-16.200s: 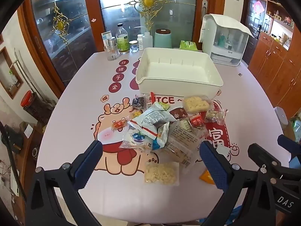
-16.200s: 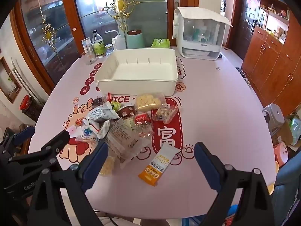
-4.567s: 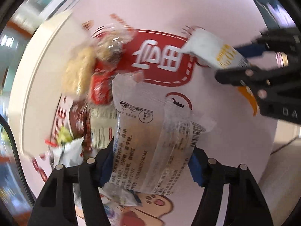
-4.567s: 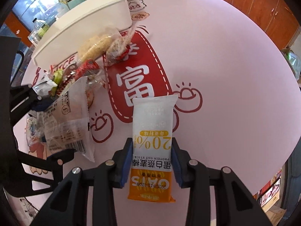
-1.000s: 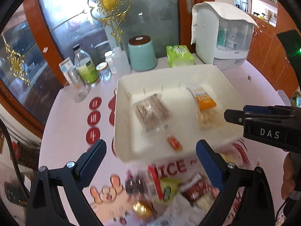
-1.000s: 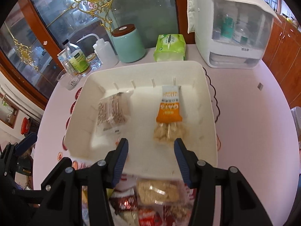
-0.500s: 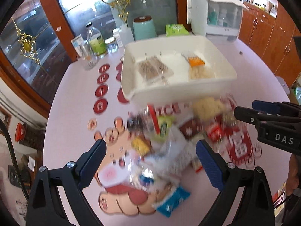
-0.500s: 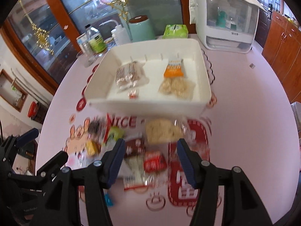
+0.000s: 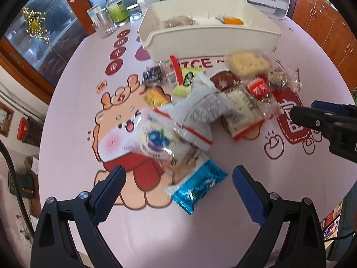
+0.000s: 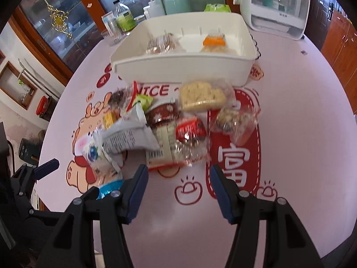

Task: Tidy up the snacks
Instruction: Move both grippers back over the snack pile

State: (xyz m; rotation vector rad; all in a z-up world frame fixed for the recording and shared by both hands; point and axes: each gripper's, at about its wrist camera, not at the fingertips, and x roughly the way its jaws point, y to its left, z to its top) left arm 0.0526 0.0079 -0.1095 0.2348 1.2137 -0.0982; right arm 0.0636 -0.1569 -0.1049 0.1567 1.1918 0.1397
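Note:
A pile of wrapped snacks lies on the pink table, in front of a white bin. The bin holds a brown-filled clear packet and an orange oat bar. My left gripper is open and empty, low over the near end of the pile, with a blue foil packet between its fingers. My right gripper is open and empty, just short of a clear packet with a red wrapper. It shows at the right edge of the left wrist view.
Bottles and jars and a teal canister stand behind the bin. A white cabinet appliance stands at the back right. The table's near edge lies just below my left gripper. Wooden cupboards line the right.
Both grippers have pulled back from over the bin and dropped low toward the snack pile. Both stay open and empty.

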